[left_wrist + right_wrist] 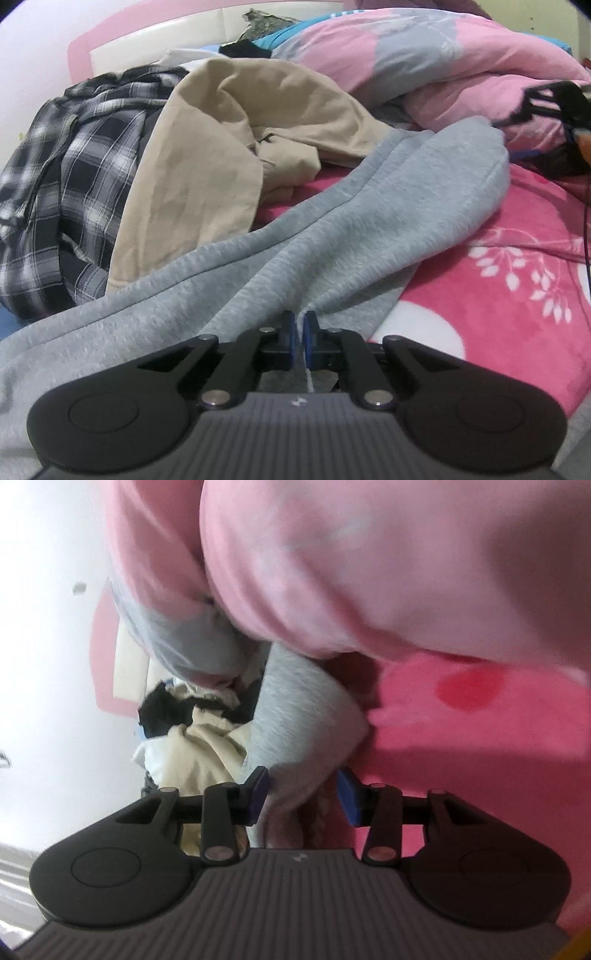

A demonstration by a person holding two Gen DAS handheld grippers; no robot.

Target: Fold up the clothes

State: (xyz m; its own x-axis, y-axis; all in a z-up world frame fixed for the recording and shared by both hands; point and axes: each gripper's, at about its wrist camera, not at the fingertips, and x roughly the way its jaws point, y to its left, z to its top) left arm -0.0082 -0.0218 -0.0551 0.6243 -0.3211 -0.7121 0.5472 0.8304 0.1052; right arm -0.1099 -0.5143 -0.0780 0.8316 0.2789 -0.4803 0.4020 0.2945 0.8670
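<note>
Pink floral bedspread [480, 295] under a heap of laundry, one grey garment being taken up for folding.

Left gripper [302, 332] has its jaws drawn together, pinching an edge of the grey sweatshirt [369, 229], which stretches away toward one o'clock across the bed; right gripper [303, 794] stands with jaws apart, the far grey end [295, 716] lying between the pads (contact too blurred to tell). Beyond, at eleven o'clock in the left wrist view, lie a beige garment [207, 155] and a plaid shirt [74, 162]; a pink duvet [443, 66] bulks at one o'clock. Judged step: securing both ends. Next, the right jaws probably need to close before the cloth is lifted and spread flat.
</note>
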